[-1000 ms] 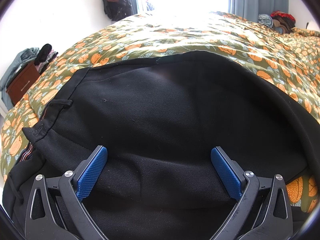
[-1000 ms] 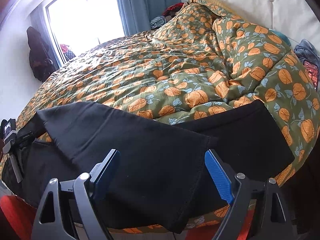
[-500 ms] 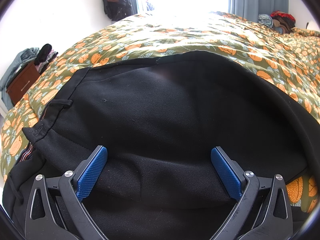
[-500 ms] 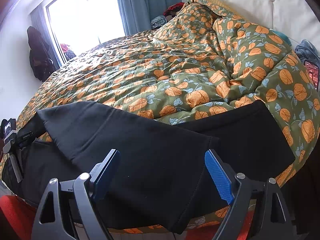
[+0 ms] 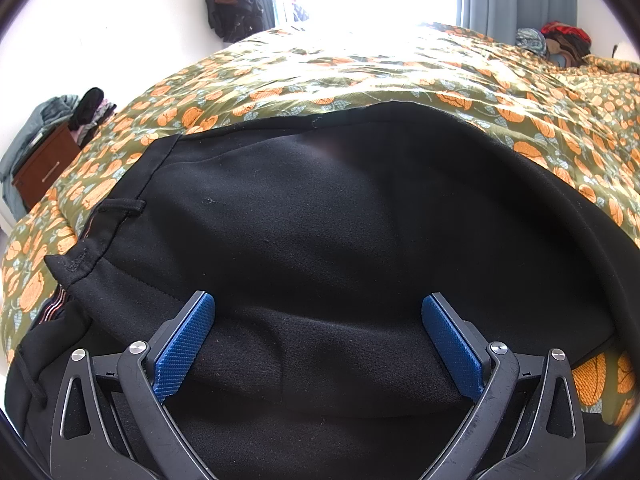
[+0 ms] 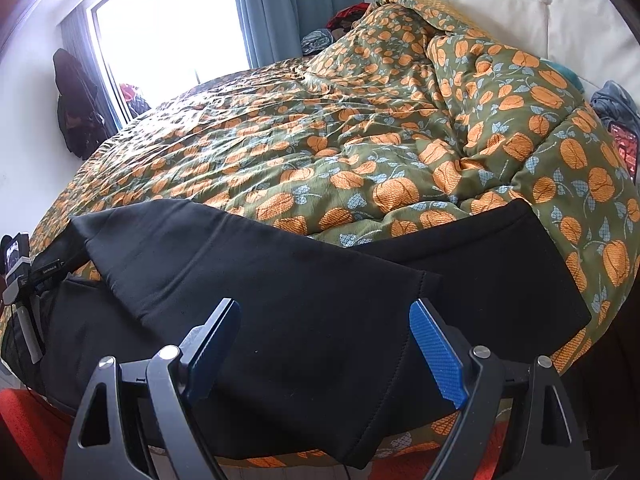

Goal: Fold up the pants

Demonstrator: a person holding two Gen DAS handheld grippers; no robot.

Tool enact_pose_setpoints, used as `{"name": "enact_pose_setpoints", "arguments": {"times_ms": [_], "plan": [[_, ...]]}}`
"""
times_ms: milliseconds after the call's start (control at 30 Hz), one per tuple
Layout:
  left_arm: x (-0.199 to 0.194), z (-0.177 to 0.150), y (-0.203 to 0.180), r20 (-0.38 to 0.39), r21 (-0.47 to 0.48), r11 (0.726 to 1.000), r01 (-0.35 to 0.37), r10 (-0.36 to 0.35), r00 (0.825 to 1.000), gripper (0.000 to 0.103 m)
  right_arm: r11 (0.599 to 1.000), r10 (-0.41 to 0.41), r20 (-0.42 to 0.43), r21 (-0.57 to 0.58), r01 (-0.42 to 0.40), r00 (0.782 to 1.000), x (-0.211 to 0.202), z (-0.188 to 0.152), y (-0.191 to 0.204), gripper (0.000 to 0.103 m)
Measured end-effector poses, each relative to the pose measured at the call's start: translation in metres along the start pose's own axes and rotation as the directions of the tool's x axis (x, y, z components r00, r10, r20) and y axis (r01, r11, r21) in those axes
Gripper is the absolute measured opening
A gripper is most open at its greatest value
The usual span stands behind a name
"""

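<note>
Both of my grippers hang wide apart, gripping nothing. Left wrist view: left gripper over the black pants, waistband at left, on the bedspread. Right wrist view: right gripper above the leg ends. I judge folding barely begun; next, grasp an edge.

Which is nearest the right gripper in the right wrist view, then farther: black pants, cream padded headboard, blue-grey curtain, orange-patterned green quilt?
1. Black pants, directly under the right gripper.
2. Orange-patterned green quilt, beyond the pants.
3. Cream padded headboard, upper right, and blue-grey curtain, top centre: too close to call.
</note>
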State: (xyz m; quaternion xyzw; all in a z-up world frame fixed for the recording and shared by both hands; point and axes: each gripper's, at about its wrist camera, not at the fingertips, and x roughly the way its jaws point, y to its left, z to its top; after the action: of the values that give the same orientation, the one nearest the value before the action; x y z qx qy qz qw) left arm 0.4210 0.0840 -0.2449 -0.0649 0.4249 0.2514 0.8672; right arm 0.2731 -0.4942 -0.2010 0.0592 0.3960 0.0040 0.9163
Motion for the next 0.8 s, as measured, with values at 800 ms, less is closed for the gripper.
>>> {"name": "enact_pose_setpoints", "arguments": {"times_ms": [800], "plan": [[0.000,0.000,0.000,0.000,0.000,1.000,0.000,0.000,1.000,0.103,0.996,0.038,0.041,-0.076,-0.034,0.998,-0.016,-0.002,0.011,0.086]]}}
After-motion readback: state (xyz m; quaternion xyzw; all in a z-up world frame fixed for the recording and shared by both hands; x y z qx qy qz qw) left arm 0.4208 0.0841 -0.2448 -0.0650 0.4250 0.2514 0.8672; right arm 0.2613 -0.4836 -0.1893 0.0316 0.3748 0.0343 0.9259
